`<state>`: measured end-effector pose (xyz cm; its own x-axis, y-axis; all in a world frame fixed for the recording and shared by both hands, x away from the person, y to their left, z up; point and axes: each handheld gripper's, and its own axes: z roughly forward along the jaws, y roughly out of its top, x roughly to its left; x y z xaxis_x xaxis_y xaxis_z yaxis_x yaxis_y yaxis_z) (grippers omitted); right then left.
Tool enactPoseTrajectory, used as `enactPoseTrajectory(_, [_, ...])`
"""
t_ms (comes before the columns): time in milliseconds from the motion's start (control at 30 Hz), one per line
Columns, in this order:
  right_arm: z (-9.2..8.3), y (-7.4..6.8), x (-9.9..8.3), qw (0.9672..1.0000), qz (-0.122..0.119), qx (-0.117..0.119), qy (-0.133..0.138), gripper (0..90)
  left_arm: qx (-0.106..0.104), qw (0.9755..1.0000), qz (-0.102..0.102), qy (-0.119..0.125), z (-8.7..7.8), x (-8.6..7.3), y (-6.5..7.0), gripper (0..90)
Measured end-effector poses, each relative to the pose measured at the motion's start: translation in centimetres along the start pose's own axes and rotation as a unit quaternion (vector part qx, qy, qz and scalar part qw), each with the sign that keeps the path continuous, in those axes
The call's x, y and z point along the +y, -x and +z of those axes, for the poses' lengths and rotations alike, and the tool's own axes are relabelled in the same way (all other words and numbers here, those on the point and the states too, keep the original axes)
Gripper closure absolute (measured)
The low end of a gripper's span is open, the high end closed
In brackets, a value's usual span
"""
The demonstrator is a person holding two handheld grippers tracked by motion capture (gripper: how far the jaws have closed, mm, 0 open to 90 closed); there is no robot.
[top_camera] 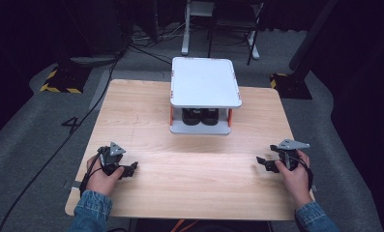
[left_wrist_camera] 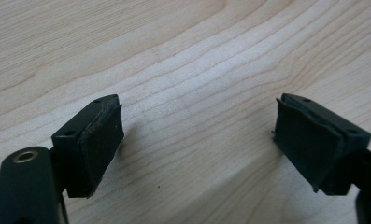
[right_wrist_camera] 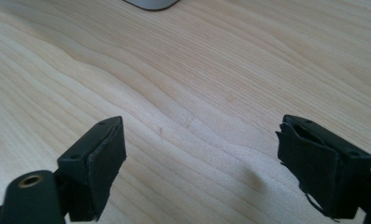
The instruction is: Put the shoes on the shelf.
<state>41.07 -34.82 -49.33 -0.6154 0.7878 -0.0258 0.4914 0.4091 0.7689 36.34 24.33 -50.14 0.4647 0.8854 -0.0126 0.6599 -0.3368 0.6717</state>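
A light wooden table carries a white two-level rack at its far middle. The rack has a flat white top, orange posts at the corners and a white lower shelf. Under the top, on the lower shelf, sit two dark things side by side; what they are cannot be told.

The left gripper lies at the near left of the table, held in the person's left hand, its fingers pointing right toward the table's middle. A grey three-cornered plate sits on top of it. In the left gripper view its fingers stand wide apart with nothing between them but bare wood grain.

The right gripper lies at the near right, held in the right hand, its fingers pointing left. In the right gripper view its fingers are also spread wide and empty above the wood; the pad on the right one looks frayed at its edges. A corner of the rack's base shows at the far edge of that view.

Both grippers are well apart from each other and from the rack. Denim sleeves cover the person's wrists. A black cable runs over the grey floor left of the table.
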Motion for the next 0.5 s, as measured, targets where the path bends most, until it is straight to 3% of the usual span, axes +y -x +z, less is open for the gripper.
enactPoseTrajectory(200, [1.2,-0.4,-0.3,0.9994,-0.015,-0.030,-0.013,14.3,0.001,0.9999,-0.004,0.013,0.3,-0.1,-0.3,14.3])
enactPoseTrajectory(267, [1.5,-0.4,-0.1,0.9994,-0.001,-0.029,-0.019,12.9,0.001,0.9999,-0.003,0.013,0.4,-0.1,-0.3,13.8])
enactPoseTrajectory(333, [1.8,-0.6,0.0,0.9982,0.040,-0.031,-0.032,7.6,0.005,0.9999,-0.009,0.012,0.5,0.0,-0.2,12.6])
enactPoseTrajectory(400, [2.0,-0.6,0.1,0.9981,0.038,-0.030,-0.037,2.9,0.016,0.9996,-0.022,0.004,0.6,0.1,-0.2,7.5])
enactPoseTrajectory(500, [2.2,-0.8,0.2,0.9982,0.033,-0.025,-0.044,0.3,0.015,0.9995,-0.028,0.001,0.7,0.1,-0.3,3.5])
